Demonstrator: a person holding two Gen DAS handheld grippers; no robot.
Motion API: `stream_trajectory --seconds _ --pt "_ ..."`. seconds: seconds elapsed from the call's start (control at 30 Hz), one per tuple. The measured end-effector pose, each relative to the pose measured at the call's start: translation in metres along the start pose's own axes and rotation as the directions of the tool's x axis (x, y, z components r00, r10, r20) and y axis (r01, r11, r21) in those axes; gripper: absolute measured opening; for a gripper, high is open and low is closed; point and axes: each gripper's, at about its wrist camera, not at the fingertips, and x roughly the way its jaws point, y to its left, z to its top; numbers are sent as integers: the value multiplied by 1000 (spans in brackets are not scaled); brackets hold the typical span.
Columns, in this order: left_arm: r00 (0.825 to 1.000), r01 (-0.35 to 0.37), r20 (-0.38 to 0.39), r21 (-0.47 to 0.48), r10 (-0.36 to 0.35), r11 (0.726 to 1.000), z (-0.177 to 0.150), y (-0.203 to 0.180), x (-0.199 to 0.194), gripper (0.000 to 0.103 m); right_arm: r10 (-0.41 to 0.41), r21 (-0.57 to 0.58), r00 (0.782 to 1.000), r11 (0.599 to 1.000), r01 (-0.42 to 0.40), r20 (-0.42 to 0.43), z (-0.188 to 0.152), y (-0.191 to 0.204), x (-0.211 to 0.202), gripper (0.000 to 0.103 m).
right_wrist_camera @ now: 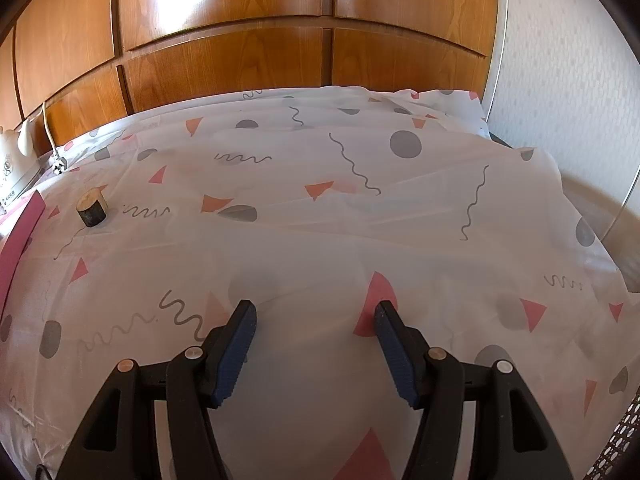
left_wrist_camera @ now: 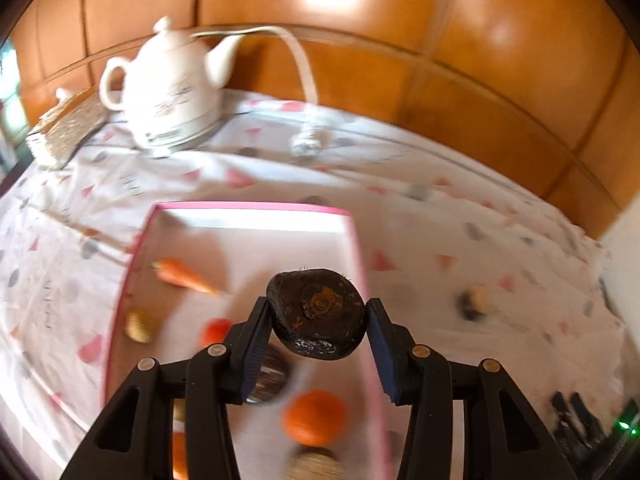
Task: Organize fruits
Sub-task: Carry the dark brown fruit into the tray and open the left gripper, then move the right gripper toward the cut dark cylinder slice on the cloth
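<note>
Dark brown and flattish, the round fruit (left_wrist_camera: 318, 314) is being pinched between the blue pads of the left gripper (left_wrist_camera: 318, 320), held up over the right edge of the pink-rimmed tray (left_wrist_camera: 256, 209). Down in that tray a carrot (left_wrist_camera: 184, 276), an orange (left_wrist_camera: 314, 416), a small red fruit (left_wrist_camera: 216, 330) and a few blurry bits are being kept. A dark stubby piece with a pale cut top (right_wrist_camera: 92, 206) is being left out on the patterned tablecloth (right_wrist_camera: 320, 220), just right of the tray. Further back, a white teapot (left_wrist_camera: 168, 92) is being parked by the wooden panelling. The right gripper (right_wrist_camera: 316, 320) is being held half spread over bare cloth, nothing in it.
</note>
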Motion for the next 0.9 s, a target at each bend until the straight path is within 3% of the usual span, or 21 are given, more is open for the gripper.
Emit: stream_trajectory --seconds 0.03,0.07,0.1,0.13,0.4,0.9 --pt "1000 -6 1 -12 6 1000 0 6 1 48 -1 -1 1000 1000 1 -1 0 0 0 62" --pt "1000 -8 8 -25 8 1000 0 11 -1 53 -2 -4 1000 1000 2 -1 0 0 -1 62" --pt "1000 -11 17 -32 12 999 -1 15 -3 65 -3 -6 1000 1000 3 0 -1 0 -1 62" --pt "999 -18 28 -36 19 999 -4 18 -7 68 -4 -8 1000 1000 4 0 -1 0 -1 62" --pt "991 -89 91 -80 97 993 -38 22 -41 69 -11 -15 1000 1000 11 2 -1 1 -1 62" --pt "983 -119 129 -110 133 987 -99 39 -86 78 -14 -17 1000 1000 14 1 -1 1 -1 63"
